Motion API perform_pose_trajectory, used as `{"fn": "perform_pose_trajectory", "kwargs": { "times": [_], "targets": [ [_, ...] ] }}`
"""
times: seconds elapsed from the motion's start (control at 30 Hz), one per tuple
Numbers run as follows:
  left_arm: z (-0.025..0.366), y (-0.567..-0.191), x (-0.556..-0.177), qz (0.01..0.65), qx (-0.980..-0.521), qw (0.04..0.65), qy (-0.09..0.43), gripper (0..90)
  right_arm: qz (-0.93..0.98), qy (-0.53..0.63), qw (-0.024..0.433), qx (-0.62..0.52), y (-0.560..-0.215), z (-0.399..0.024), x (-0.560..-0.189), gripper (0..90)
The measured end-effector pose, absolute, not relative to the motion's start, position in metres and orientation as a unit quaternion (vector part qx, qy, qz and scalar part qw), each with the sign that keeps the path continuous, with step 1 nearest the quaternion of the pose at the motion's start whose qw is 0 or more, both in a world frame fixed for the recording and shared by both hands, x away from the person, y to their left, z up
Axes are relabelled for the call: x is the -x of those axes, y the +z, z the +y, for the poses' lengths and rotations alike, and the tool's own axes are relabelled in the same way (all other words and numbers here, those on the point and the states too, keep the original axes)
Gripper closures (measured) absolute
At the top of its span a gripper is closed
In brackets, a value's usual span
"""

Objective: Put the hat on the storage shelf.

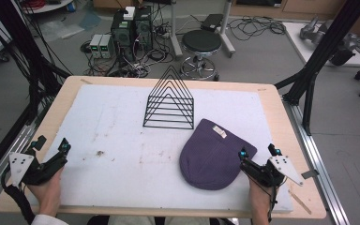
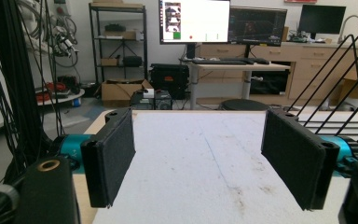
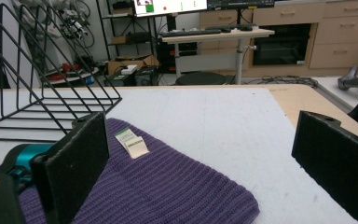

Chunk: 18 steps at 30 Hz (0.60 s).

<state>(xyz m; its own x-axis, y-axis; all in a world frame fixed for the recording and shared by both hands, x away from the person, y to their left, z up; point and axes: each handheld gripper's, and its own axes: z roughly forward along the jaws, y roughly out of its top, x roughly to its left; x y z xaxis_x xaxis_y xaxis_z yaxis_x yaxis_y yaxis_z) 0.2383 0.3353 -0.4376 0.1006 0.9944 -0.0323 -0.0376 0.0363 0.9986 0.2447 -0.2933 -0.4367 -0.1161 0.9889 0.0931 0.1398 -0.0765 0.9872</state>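
A purple knitted beanie with a small white label lies flat on the white mat, right of centre. In the right gripper view the beanie spreads under and past the left jaw. My right gripper sits at the beanie's right edge, jaws open, nothing between them. My left gripper rests at the mat's near left corner, open and holding nothing. A black wire triangular rack stands at the mat's far middle.
The white mat covers a wooden table. The rack shows at the right of the left gripper view, and the same rack at the left of the right gripper view. Black frame posts stand beside the table.
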Motion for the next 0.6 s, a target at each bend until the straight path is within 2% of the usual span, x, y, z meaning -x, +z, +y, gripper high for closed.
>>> {"fn": "perform_pose_trajectory", "kwargs": {
  "times": [0.6],
  "targets": [
    [0.3337,-0.4399,-0.2407,0.480,-0.512,0.549,0.455,27.1,0.540,0.513,0.406,-0.529,-0.4379,-0.2960,-0.2456,3.3]
  ]
}}
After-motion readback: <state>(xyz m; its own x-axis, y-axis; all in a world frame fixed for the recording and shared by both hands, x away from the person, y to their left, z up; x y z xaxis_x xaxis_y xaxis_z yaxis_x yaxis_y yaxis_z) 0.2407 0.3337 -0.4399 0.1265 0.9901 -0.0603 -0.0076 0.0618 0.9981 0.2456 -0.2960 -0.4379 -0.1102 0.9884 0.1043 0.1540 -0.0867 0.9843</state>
